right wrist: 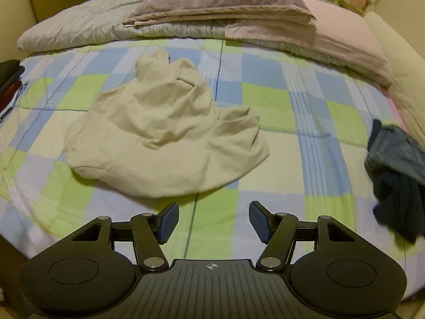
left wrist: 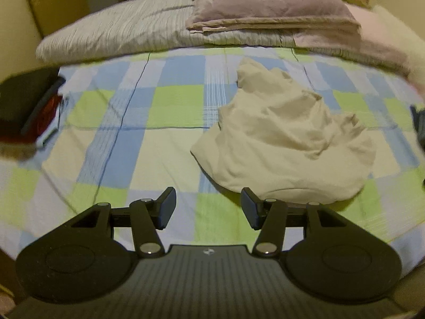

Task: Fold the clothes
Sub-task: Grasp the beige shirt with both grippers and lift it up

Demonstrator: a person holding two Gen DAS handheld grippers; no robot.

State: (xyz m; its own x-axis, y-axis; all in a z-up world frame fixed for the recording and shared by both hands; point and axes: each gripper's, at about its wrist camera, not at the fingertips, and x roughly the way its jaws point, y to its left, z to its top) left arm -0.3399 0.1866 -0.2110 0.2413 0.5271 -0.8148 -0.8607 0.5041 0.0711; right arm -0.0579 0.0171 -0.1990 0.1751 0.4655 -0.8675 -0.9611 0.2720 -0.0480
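Left gripper [left wrist: 208, 210] released, jaws apart with nothing between them; the crumpled cream garment [left wrist: 287, 143] lies on the checked bedsheet [left wrist: 159, 106] just ahead and to the right of its right finger, not touching. Right gripper [right wrist: 213, 222] also released and empty, the same cream garment ahead and to its left, a dark blue garment [right wrist: 398, 175] bunched far to its right. Beyond both, a mauve pillow [left wrist: 271, 8] sits on a striped folded quilt [left wrist: 114, 32]; dark items [left wrist: 29, 106] at far left are blurred, possibly clothes.
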